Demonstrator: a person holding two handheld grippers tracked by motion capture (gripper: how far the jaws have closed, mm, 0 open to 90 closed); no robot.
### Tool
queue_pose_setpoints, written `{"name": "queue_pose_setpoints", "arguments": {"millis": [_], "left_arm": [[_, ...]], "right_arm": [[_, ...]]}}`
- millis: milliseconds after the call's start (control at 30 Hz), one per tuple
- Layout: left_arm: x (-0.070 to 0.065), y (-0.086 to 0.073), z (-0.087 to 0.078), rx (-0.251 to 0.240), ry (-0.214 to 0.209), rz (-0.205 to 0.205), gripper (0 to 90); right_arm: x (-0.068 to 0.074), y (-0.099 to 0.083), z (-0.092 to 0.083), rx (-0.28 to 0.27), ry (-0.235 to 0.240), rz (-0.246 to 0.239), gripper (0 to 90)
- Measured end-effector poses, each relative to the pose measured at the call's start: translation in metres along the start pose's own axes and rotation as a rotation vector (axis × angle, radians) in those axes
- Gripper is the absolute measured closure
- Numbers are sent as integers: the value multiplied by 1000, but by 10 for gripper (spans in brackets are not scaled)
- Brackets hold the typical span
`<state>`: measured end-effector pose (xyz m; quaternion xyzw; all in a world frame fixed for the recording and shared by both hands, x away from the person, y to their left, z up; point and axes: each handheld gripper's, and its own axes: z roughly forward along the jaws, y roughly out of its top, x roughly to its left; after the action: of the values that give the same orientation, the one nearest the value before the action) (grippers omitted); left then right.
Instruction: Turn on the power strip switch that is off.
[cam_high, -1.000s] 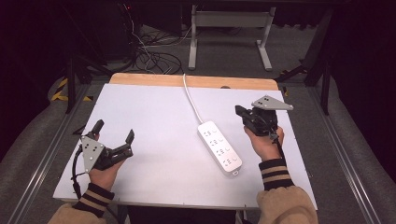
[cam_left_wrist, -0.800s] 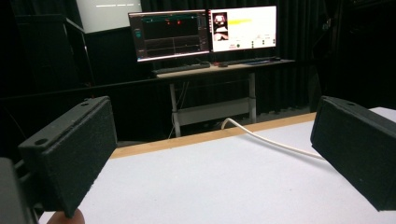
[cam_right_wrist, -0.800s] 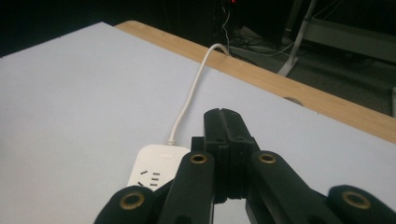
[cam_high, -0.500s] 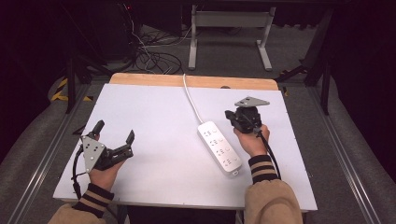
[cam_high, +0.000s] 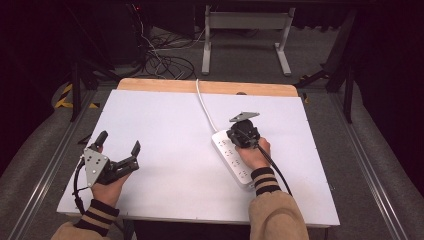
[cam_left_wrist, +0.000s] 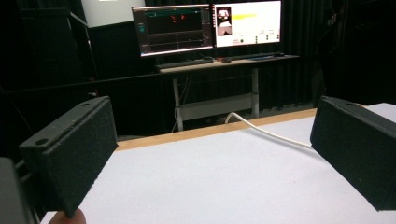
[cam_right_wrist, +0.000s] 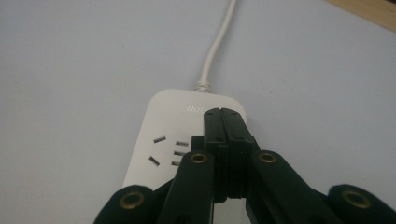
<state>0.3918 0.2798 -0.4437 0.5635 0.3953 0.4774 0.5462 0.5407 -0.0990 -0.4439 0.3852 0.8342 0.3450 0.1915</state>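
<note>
White counter (cam_high: 165, 125) spreads under my two hands, its wooden far edge showing beyond the sheet. Nearest me on the left, my left claw (cam_high: 118, 150) rests at the counter's near-left corner, jaws spread wide with nothing between them, just as it sat a second ago. To the right, my right claw (cam_high: 235, 134) has swung in from the right side of the counter and now sits over the far end of the white power strip (cam_high: 226, 150), jaws clenched together and tipped onto the strip's top near the cord end, beside the first socket (cam_right_wrist: 164, 150). I judge that I am about to press something there, perhaps a switch, though none is visible. Beyond, the strip's white cord (cam_high: 204, 102) runs off the far edge toward a desk with monitors (cam_left_wrist: 210, 25).
</note>
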Motion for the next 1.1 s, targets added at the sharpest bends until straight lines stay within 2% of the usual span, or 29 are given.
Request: {"name": "queue_pose_setpoints", "arguments": {"millis": [167,300,433,500,600,700,1100], "left_arm": [[-1,-1,0,4,-3,6,11],[0,-1,0,3,-3,0,12],[-1,0,1,1,-7,1,13],[-2,0,1,0,-9,3,13],[-2,1,1,-2,-14,1,13],[-2,1,0,-6,-12,-2,14],[-1,0,-1,-1,-8,-5,17]], "right_arm": [[2,-2,6,42,-18,-15,900],[1,-2,5,54,-28,-7,900],[5,-2,7,49,-40,-22,900],[7,-2,7,54,-30,-9,900],[10,2,8,78,-59,-8,900],[12,3,9,88,-68,-18,900],[9,0,9,67,-51,23,900]]}}
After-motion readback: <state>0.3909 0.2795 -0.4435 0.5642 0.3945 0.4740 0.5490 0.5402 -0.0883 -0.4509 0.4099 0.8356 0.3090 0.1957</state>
